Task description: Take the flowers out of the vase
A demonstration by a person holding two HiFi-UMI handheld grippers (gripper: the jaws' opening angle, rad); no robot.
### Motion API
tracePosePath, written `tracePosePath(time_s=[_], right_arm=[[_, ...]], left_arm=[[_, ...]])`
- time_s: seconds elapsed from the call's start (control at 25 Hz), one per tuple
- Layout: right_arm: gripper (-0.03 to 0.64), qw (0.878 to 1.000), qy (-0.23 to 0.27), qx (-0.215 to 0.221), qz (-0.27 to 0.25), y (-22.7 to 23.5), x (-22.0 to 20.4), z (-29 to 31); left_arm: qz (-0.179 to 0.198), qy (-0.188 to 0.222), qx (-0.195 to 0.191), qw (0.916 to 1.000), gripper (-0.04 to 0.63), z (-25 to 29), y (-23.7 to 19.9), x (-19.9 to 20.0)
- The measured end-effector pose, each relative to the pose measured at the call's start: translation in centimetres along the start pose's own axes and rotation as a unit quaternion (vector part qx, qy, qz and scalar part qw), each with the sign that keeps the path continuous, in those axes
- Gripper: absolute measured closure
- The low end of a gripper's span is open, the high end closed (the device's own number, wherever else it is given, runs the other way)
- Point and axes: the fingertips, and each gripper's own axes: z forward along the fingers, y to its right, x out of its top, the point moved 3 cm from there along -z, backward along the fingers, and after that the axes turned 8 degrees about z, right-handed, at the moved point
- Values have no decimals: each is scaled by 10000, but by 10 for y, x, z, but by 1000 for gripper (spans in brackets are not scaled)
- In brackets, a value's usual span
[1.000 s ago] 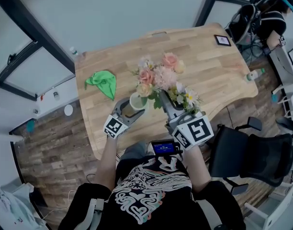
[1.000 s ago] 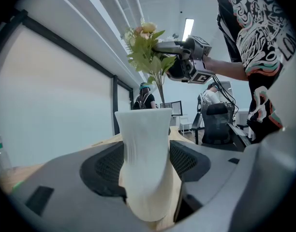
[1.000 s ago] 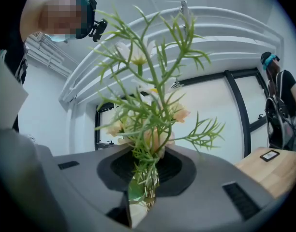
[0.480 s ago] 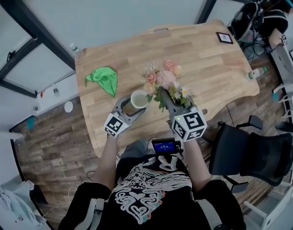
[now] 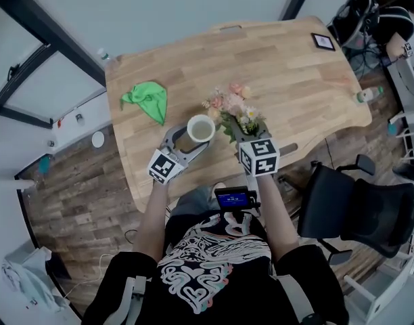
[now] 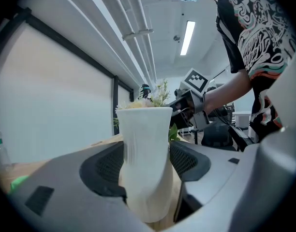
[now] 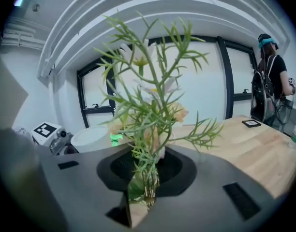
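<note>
A white ribbed vase [image 5: 200, 128] stands upright on the wooden table [image 5: 295, 73], near its front edge. My left gripper [image 5: 185, 143] is shut on the vase [image 6: 147, 163], its jaws pressing both sides of the narrow waist. The bunch of pink, cream and white flowers [image 5: 233, 110] with green sprigs is out of the vase and low over the table, just right of it. My right gripper [image 5: 246, 135] is shut on the bundled stems [image 7: 147, 185]; the sprigs [image 7: 148, 95] rise in front of its camera.
A crumpled green cloth [image 5: 147, 101] lies on the table's left part. A small dark framed card [image 5: 323, 42] sits at the far right corner, a bottle [image 5: 364, 96] at the right edge. A black office chair [image 5: 356, 212] stands right of me; another person [image 5: 389, 19] is at the back right.
My right gripper has come down with the flowers, from above the vase to low over the table beside it. The left gripper and the vase have stayed put.
</note>
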Motion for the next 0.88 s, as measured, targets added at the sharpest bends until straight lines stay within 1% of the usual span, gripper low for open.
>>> tracePosePath(time_s=[0.24, 0.52, 0.64, 0.76, 0.8, 0.88], right_arm=[[535, 9986, -518, -15, 122, 8, -32, 27], [535, 9973, -736, -38, 75, 11, -46, 52], [535, 9964, -847, -20, 40, 10, -51, 63], [535, 9951, -986, -42, 8, 11, -57, 73], [534, 9946, -1035, -81, -19, 13, -59, 75], [534, 9937, -1102, -167, -66, 16, -62, 78]], left_arm=[[-80, 41, -53, 9999, 293, -3, 2, -3], [-147, 72, -52, 9999, 293, -4, 2, -4], [-262, 44, -60, 9996, 293, -4, 2, -3], [-160, 88, -52, 9998, 293, -3, 1, -4], [-195, 94, -32, 9998, 293, -3, 2, -4], [-385, 79, 5, 9992, 293, -3, 4, -1]])
